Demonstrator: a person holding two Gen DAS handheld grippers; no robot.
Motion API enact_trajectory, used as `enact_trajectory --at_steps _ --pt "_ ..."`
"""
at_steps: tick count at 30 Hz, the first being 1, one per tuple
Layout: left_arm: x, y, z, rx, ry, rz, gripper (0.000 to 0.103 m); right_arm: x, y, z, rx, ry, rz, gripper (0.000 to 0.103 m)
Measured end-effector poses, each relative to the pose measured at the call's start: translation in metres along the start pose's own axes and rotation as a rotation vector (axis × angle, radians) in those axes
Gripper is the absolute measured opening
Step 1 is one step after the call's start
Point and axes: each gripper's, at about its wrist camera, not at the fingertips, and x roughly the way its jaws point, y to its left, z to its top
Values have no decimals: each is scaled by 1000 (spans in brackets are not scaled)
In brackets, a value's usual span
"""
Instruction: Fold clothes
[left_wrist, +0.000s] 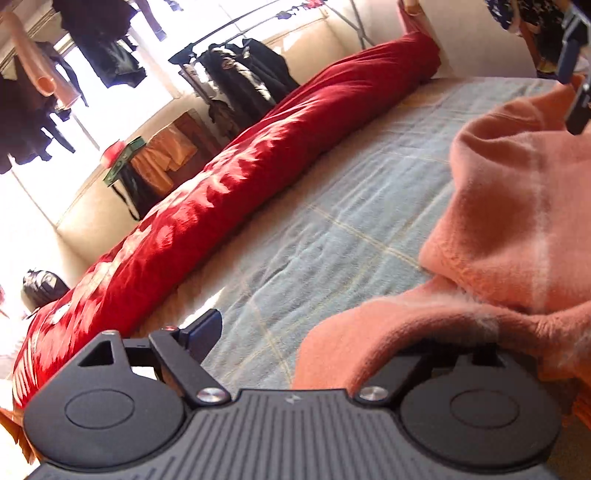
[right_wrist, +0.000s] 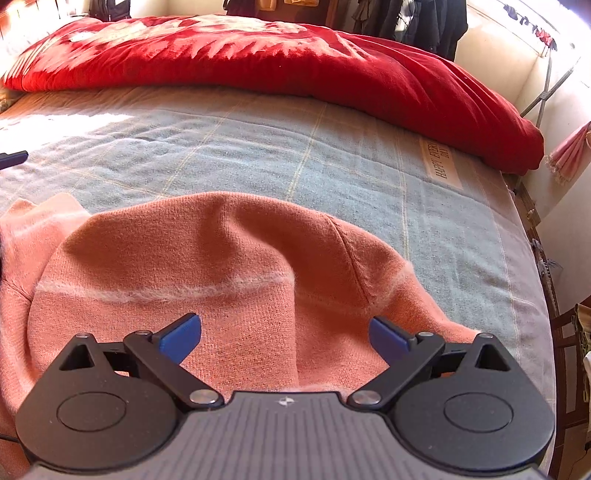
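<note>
The sweater (right_wrist: 207, 280) lies bunched on the bed (right_wrist: 295, 155). The right gripper (right_wrist: 284, 332) hovers over it, jaws apart and empty. The left gripper (left_wrist: 332, 332) is also spread, with knit draped over one finger. Pinch a single hem layer, then flatten before folding.

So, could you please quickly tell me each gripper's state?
Left gripper: open, sweater draped over one side, not gripped.
Right gripper: open above the sweater.

Bed with blue-grey checked blanket (right_wrist: 280, 147); red duvet (right_wrist: 258, 59) along far edge, salmon sweater (right_wrist: 207, 266) near
</note>
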Motion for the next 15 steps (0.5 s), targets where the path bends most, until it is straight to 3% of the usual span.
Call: enact_trajectory --at_steps 1,3,7,10,15 --pt "0 9 1 -56 14 28 85 0 0 0 4 1 2 99" --pt "6 14 0 -81 51 12 84 1 1 0 11 3 7 99" --pt "16 -8 -15 109 38 -105 84 5 6 3 12 7 16 99" --pt "21 -24 -17 219 12 -112 84 8 11 5 -2 12 20 99" --pt "23 4 -4 21 -16 -28 84 11 18 7 -25 21 7 99"
